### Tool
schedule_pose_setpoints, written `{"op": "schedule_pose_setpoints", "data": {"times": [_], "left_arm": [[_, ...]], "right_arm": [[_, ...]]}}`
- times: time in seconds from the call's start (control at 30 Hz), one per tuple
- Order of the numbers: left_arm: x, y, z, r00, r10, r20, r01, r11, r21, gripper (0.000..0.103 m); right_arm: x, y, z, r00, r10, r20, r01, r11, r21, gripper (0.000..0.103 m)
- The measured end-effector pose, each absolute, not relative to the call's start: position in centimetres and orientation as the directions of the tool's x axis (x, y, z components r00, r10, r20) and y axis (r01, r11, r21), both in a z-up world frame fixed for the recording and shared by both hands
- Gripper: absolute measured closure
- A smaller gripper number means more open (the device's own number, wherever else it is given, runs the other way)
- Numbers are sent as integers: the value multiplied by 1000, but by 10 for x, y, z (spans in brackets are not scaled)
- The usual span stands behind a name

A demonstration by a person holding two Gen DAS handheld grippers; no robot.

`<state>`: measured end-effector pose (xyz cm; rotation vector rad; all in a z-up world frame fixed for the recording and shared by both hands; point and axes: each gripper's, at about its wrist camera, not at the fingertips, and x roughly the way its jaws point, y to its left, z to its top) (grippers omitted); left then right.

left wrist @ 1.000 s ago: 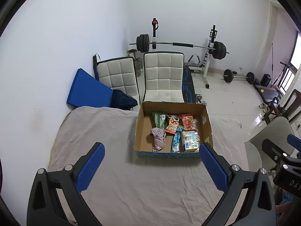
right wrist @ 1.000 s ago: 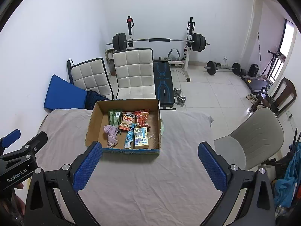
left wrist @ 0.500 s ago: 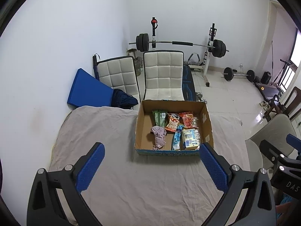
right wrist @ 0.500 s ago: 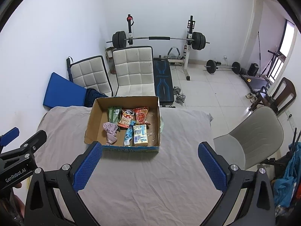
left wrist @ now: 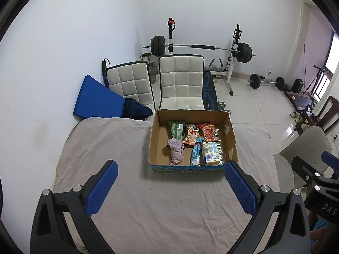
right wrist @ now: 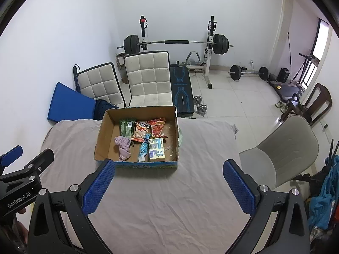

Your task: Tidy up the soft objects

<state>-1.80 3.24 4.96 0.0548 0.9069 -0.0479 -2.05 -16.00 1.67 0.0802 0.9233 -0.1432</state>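
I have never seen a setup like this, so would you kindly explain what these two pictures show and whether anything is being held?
A person holds two handheld tools, each with a camera looking along its blue-padded fingers. One picture is from the left gripper, the other from the right gripper. Both are open and hold nothing. They hover above a table under a wrinkled grey cloth. On it stands an open brown cardboard box containing snack packets and a crumpled pink cloth.

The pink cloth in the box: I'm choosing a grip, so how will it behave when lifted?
The pink cloth lies crumpled, so it is probably floppy and would drape from wherever it is pinched. It looks thin, likely light. It touches the green packet, which might get nudged.
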Motion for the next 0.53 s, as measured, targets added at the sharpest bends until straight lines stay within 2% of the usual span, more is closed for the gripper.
{"op": "schedule_pose_setpoints", "data": {"times": [0.53], "left_arm": [[-19, 30, 47, 611, -21, -792, 68, 997, 27, 0]], "right_arm": [[-23, -161, 20, 597, -86, -797, 146, 989, 2, 0]]}}
